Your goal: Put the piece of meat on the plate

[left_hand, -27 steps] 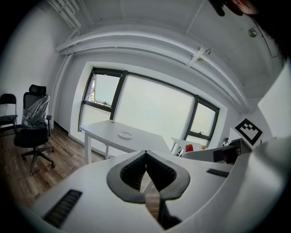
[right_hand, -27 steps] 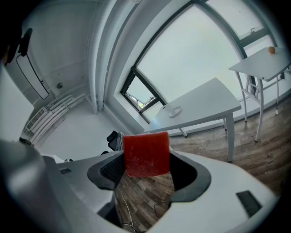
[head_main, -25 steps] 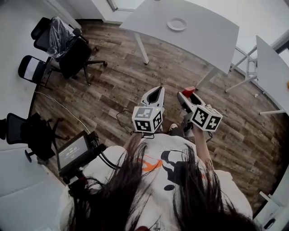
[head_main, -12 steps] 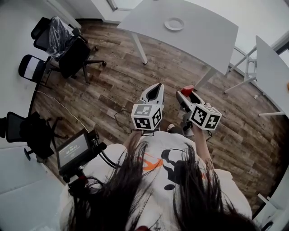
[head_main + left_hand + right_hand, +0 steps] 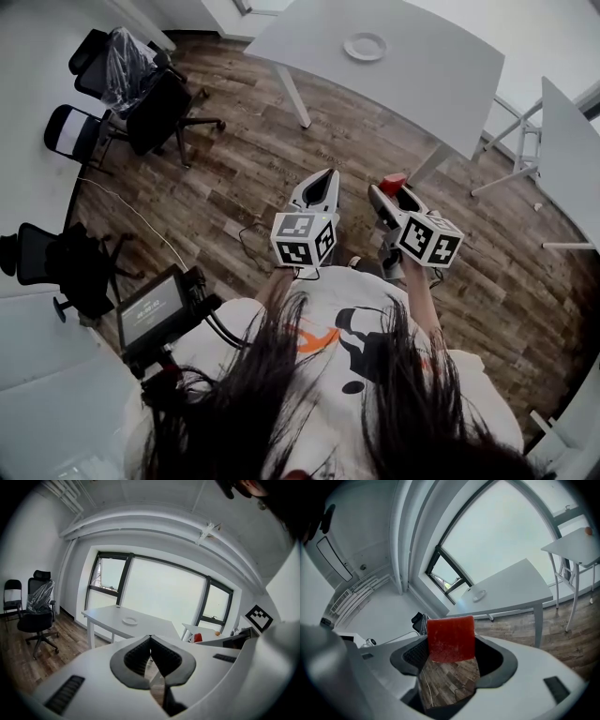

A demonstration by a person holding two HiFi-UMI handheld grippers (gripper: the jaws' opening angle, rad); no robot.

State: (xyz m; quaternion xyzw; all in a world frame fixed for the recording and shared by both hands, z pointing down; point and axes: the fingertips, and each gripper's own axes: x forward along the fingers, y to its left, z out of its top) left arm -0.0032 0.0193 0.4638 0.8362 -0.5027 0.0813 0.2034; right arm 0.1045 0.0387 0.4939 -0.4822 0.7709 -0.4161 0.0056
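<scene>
Little has changed in the last second. The meat (image 5: 451,638) is still pinched in the right gripper (image 5: 390,192). The left gripper (image 5: 324,180) has its jaws pressed together, empty. The plate (image 5: 366,46) sits on the far table (image 5: 427,75), well apart from me. I judge the whole approach is still to walk.

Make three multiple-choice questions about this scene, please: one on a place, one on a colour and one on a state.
1. Where is the plate?
A. held in the air
B. on the white table
C. under that table

2. What colour is the piece of meat?
A. green
B. white
C. red

3. How is the left claw?
A. shut and empty
B. wide open
C. shut on the meat

Answers:
1 B: the head view shows it lying on the tabletop.
2 C: the right claw grips a red slab.
3 A: its jaws meet with nothing between them.
</scene>
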